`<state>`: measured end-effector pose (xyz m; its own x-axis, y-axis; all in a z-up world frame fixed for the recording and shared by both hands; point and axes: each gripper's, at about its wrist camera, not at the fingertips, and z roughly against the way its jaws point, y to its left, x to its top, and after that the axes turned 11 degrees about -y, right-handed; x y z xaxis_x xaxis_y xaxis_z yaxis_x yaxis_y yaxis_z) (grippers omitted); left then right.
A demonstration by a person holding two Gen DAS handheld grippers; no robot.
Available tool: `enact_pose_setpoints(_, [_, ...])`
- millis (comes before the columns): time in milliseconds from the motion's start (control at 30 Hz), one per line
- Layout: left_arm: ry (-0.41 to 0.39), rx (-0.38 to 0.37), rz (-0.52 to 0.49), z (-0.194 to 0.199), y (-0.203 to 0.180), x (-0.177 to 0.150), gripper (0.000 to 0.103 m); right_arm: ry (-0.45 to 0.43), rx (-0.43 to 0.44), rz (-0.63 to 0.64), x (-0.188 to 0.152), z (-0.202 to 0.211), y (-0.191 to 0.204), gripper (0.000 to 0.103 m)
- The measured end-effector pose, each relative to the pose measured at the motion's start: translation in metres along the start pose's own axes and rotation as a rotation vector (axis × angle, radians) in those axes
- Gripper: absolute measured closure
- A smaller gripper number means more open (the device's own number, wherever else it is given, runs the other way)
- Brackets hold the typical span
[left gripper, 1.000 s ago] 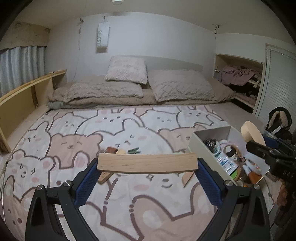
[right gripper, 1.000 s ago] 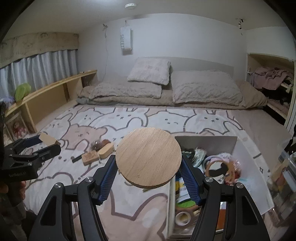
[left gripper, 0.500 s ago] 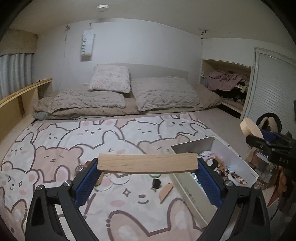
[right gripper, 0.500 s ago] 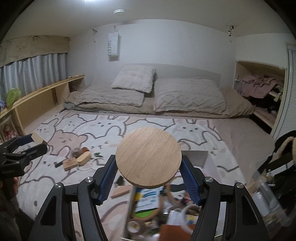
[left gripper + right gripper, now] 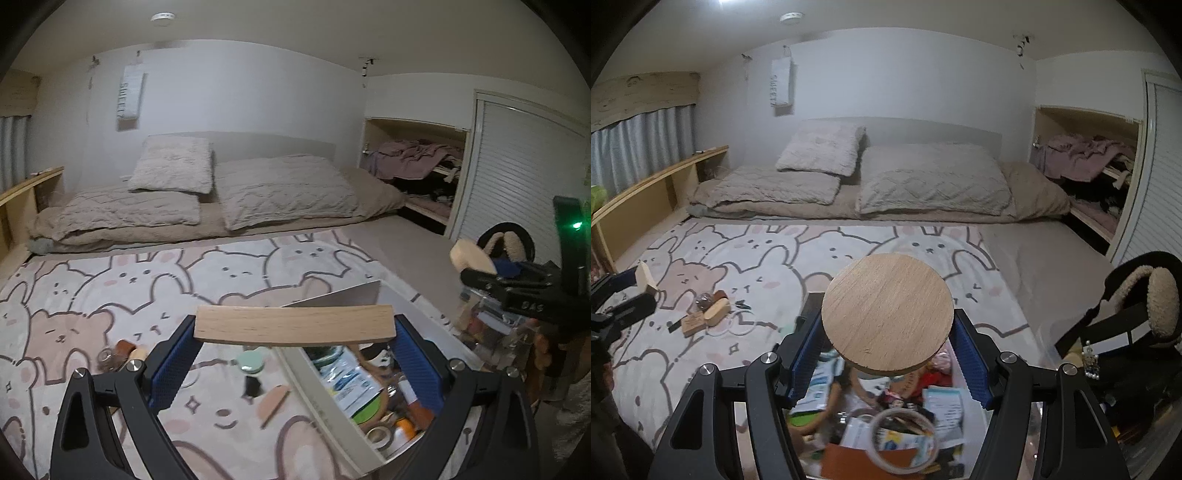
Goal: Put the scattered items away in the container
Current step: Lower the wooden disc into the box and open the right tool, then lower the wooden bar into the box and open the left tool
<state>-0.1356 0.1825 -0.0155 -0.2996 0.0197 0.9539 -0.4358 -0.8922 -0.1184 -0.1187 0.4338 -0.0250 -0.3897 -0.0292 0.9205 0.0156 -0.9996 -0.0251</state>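
We have carried both pieces over the box (image 5: 960,373). Our right hand-held gripper (image 5: 886,354) clamps the disc (image 5: 886,314); the left hand-held gripper (image 5: 293,354) holds the block (image 5: 293,325). Release comes next.

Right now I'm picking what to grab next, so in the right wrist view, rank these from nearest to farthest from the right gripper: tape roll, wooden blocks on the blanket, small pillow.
1. Tape roll: in the container, just below the right gripper.
2. Wooden blocks: left, on the blanket.
3. Small pillow: far back, left of centre.
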Motion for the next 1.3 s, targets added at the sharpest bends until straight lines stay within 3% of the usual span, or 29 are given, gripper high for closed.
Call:
enact_pose_setpoints(267, [-0.003,-0.047,-0.001,-0.024,-0.024,0.006,0.003,0.12,0.011,-0.052,-0.024,-0.04,-0.033,0.035])
enact_pose_setpoints(567, [0.056,-0.067,0.017,-0.058,-0.033,-0.009,0.003,0.281,0.037,0.021,-0.064,-0.09,-0.034,0.035])
enact_pose_setpoints(900, [0.108,-0.066,0.034,-0.097,-0.042,-0.018,0.003,0.302,0.067,0.087,-0.074,-0.107,-0.043,0.035])
enact_pose_setpoints(967, [0.115,-0.069,0.034,-0.103,-0.048,-0.018,0.003,0.307,0.081,0.09,-0.074,-0.108,-0.044,0.029])
enact_pose_setpoints(1000, [0.118,-0.07,0.033,-0.107,-0.051,-0.018,0.003,0.31,0.086,0.091,-0.073,-0.109,-0.045,0.015])
enact_pose_setpoints(1033, [0.121,-0.071,0.031,-0.11,-0.055,-0.018,0.003,0.31,0.092,0.092,-0.072,-0.109,-0.046,0.01])
enact_pose_setpoints(1300, [0.16,-0.077,0.006,-0.143,-0.085,-0.015,0.003,0.325,0.154,0.115,-0.07,-0.099,-0.048,0.01])
